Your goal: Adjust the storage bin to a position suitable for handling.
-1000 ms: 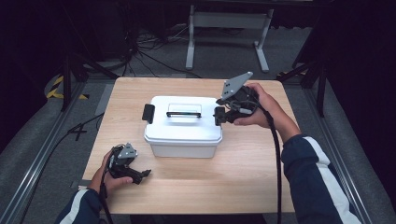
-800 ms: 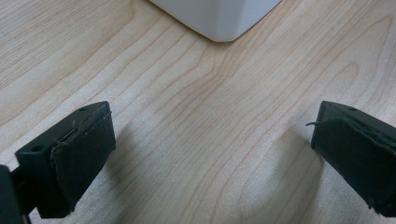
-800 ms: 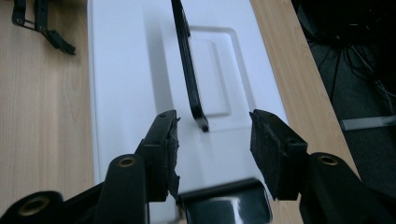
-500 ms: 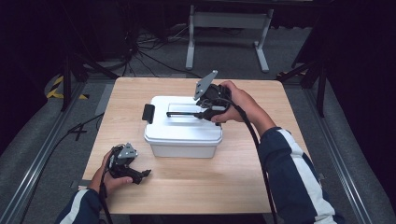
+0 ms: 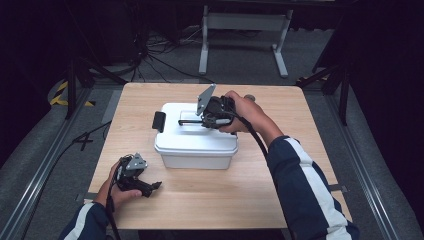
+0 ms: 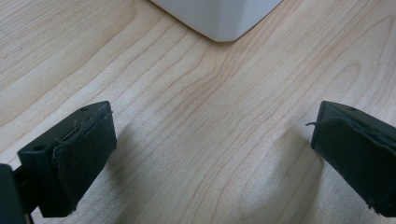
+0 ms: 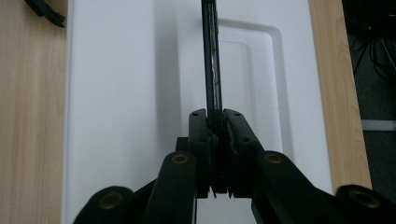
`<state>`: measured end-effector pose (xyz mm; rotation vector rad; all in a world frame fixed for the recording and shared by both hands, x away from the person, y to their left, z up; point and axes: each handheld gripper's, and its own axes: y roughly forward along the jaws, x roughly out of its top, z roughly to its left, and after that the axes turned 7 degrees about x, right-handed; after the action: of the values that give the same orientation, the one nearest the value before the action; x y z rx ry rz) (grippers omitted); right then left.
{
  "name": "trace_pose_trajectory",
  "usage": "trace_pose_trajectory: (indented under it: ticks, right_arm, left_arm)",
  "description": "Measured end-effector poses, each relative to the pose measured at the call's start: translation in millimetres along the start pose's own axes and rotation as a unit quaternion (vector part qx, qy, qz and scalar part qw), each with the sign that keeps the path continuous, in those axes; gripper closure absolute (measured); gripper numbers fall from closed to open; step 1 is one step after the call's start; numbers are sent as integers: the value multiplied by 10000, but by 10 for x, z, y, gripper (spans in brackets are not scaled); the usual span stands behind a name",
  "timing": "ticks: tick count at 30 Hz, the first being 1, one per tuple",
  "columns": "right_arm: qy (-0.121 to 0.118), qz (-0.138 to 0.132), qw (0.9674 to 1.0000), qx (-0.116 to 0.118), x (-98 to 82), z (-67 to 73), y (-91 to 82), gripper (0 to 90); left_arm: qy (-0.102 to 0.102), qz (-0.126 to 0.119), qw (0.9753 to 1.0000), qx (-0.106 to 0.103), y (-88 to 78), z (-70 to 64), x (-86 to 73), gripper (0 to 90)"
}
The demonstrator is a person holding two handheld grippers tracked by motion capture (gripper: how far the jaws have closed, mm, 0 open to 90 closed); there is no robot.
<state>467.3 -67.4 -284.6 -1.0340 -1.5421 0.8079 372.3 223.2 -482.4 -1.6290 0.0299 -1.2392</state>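
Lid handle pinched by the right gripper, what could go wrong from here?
1. The right gripper clamps the thin black handle near one end, so a lift may tilt the lid or let it slip.
2. The side latch may hold, so the whole box rises.
3. The left gripper is open, bracing nothing.

Smooth white plastic box [image 5: 196,145], matt black handle [image 7: 213,70], pale wood-grain table [image 5: 280,185]
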Motion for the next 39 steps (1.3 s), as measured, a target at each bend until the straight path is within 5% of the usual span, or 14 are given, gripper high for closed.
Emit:
trace_pose_trajectory:
  ticks: [16,39]
  right_arm:
    - [-99,-94,9998,-146,27,-28,-134,848]
    - [-175,-606,9975,-319,-59,12,-400,849]
  left_arm:
    - [-2,4,10000,-4,-1,0,1,5]
    - [13,26,10000,-23,-5,4,1,5]
